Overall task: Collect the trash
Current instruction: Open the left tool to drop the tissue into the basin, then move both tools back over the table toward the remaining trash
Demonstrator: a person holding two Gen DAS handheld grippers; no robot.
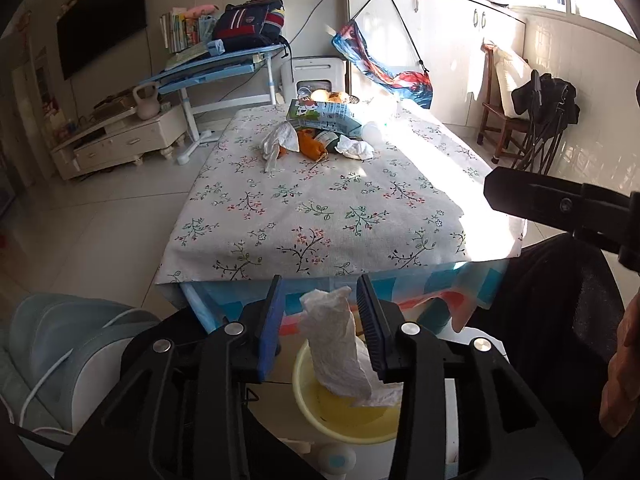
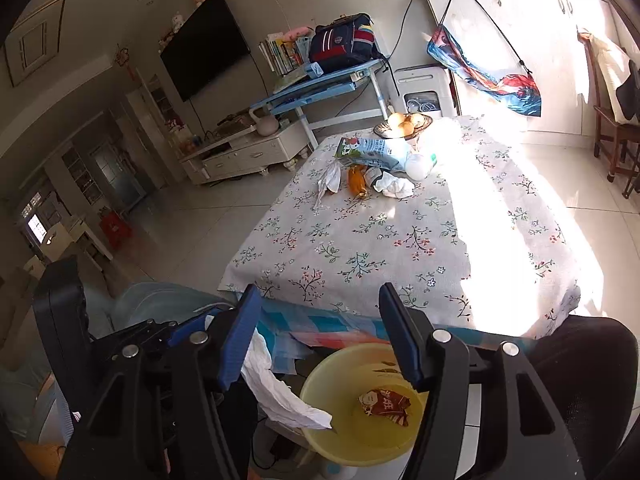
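Left claw (image 1: 320,320) angled down, jaws parted, right claw (image 2: 320,336) angled down, jaws wide apart

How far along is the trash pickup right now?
Done: a red wrapper lies in the yellow bin. In hand: a white tissue hangs between the open jaws of the left gripper, its lower end over the bin's rim. The right gripper is open and empty. Left: crumpled tissues, an orange wrapper and a milk carton on the table.
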